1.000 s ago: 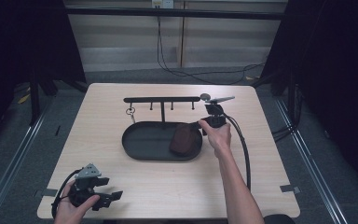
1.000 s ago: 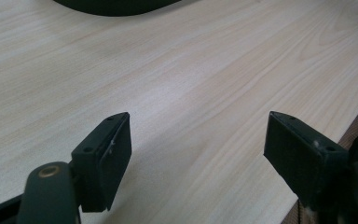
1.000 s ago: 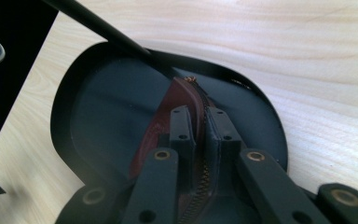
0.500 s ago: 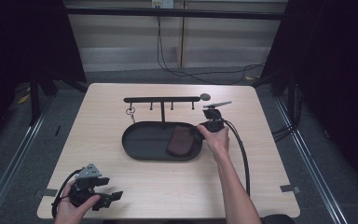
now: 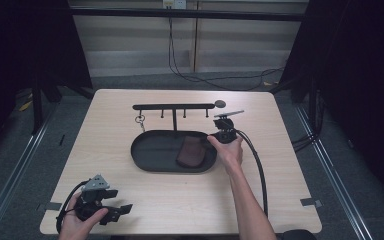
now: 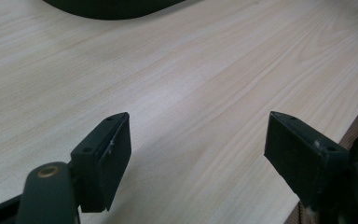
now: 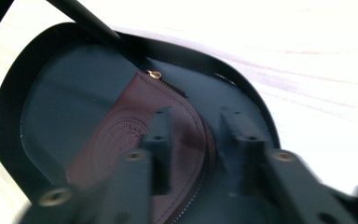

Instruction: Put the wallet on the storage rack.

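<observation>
Dark curtains and a grey floor ring the pale wooden tabletop [image 5: 180, 200] where I work. Near its middle lies a black oval tray [image 5: 150, 152], and behind the tray stands a black rack [image 5: 174, 106] with short pegs, a key ring [image 5: 140, 119] hanging from the peg at its left end. A small dark disc [image 5: 220, 104] lies just past the rack's right end.

Inside the tray, toward its right half, lies a dark brown zip pouch [image 5: 191, 152], flat on the tray floor. Seen along my right claw, the pouch [image 7: 121, 135] shows a round embossed stamp and a small brass zip pull at its far corner, with the tray's rim [image 7: 9, 88] curving around it.

My right claw [image 5: 219, 137] hangs at the tray's right end, over the pouch's edge. Its jaws have just been opening; they now stand apart above the pouch [image 7: 189, 140] and do not press on it, so the pouch rests free in the tray. Its cable trails back along my forearm.

My left claw [image 5: 122, 210] rests low at the near left corner of the tabletop, well apart from the tray. Its jaws [image 6: 196, 158] stand wide open with bare wood between them, and the tray's edge [image 6: 112, 5] shows at the top of that view.
</observation>
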`<state>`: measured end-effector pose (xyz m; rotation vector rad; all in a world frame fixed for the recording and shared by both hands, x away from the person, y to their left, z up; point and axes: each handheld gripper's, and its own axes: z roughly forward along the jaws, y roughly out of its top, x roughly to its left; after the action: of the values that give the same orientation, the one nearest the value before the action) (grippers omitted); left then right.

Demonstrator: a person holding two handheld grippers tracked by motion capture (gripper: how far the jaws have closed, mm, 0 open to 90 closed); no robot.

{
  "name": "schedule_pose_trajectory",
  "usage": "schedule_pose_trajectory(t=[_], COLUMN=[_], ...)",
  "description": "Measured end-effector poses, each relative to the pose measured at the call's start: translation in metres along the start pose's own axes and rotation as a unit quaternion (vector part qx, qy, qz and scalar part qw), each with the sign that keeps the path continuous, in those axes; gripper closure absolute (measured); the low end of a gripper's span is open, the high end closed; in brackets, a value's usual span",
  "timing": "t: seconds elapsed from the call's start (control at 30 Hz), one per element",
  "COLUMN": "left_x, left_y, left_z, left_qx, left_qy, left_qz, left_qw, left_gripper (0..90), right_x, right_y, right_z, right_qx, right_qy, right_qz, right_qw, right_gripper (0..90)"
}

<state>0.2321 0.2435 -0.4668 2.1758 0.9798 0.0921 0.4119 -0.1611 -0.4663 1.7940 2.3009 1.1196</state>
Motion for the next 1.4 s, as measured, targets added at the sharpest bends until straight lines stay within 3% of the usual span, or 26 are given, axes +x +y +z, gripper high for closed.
schedule_pose_trajectory(t=[0.13,0.37,0.43,0.53,0.6,0.67,0.77,0.9,1.0,1.2,1.3,1.4], left_x=[0.000,0.001,0.002,0.003,0.003,0.004,0.009,0.008,0.007,0.008,0.008,0.009], left_y=[0.000,-0.001,-0.001,-0.001,-0.001,-0.002,-0.003,-0.001,-0.001,-0.002,-0.002,-0.002], left_z=[0.001,-0.001,-0.001,-0.002,-0.002,-0.003,-0.003,-0.003,-0.002,-0.002,-0.002,-0.003], left_qx=[-0.003,-0.015,-0.015,-0.017,-0.018,-0.017,-0.019,-0.024,-0.017,-0.016,-0.018,-0.017], left_qy=[-0.004,0.000,0.003,0.000,-0.001,0.013,0.010,0.003,0.005,0.007,0.008,0.011], left_qz=[-0.001,-0.006,-0.008,-0.013,-0.013,-0.020,-0.034,-0.026,-0.022,-0.023,-0.023,-0.027], left_qw=[1.0000,0.9999,0.9999,0.9998,0.9997,0.9996,0.9992,0.9994,0.9996,0.9996,0.9995,0.9994], left_gripper=[22.8,22.8,22.7,22.7,22.7,24.2,24.7,23.4,22.8,22.4,22.4,22.4], right_x=[0.001,0.004,0.004,0.003,0.002,0.003,0.003,0.002,0.003,-0.002,-0.005,-0.010], right_y=[0.001,0.002,0.001,-0.001,-0.003,-0.005,-0.009,-0.013,-0.017,-0.029,-0.035,-0.040], right_z=[-0.007,-0.019,-0.022,-0.027,-0.030,-0.034,-0.043,-0.053,-0.060,-0.073,-0.082,-0.088], right_qx=[-0.004,-0.035,-0.033,-0.032,-0.034,-0.043,-0.050,-0.054,-0.067,-0.072,-0.089,-0.082], right_qy=[-0.002,0.004,0.003,-0.004,0.004,0.002,-0.008,-0.025,-0.022,-0.045,-0.059,-0.055], right_qz=[-0.006,-0.025,-0.028,-0.030,-0.028,-0.033,-0.038,-0.041,-0.045,-0.054,-0.053,-0.054], right_qw=[1.0000,0.9991,0.9991,0.9990,0.9990,0.9985,0.9980,0.9974,0.9965,0.9949,0.9929,0.9936], right_gripper=[53.5,34.4,26.0,21.5,18.1,13.4,13.9,16.0,21.5,18.8,19.0,17.1])
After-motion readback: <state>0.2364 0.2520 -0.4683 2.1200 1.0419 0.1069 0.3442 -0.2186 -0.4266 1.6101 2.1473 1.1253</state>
